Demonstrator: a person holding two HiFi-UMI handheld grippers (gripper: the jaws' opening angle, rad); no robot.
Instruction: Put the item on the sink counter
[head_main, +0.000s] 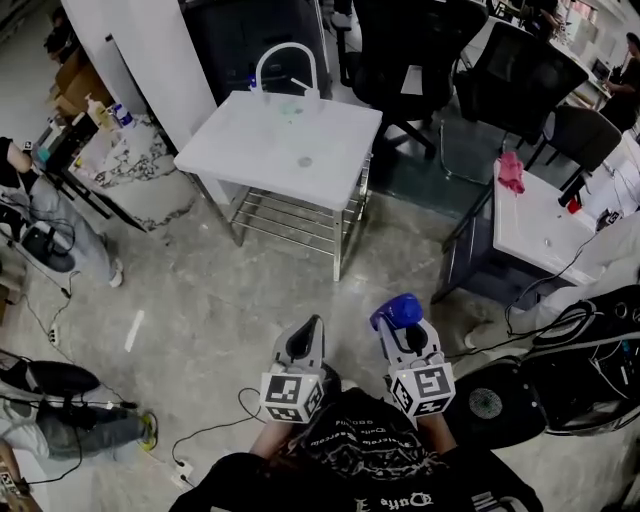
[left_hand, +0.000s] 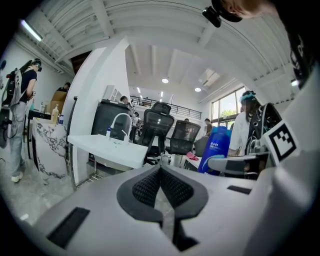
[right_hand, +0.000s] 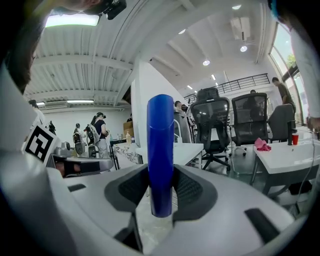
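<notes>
The tall blue plastic bottle (right_hand: 160, 155) stands upright in the right gripper (right_hand: 161, 192), whose jaws pinch it from both sides near its lower end. It is well apart from the white sink table (head_main: 270, 150) with the curved white faucet (head_main: 287, 60) — so I judge that carrying is the step now. Keep the bottle upright and aim for the bare top near the front edge. The left gripper (left_hand: 160, 175) is pressed together with nothing in it. Black office chairs (head_main: 400, 50) stand behind the table, and loose cables (head_main: 205, 430) lie on the grey floor — a risk for the feet.
</notes>
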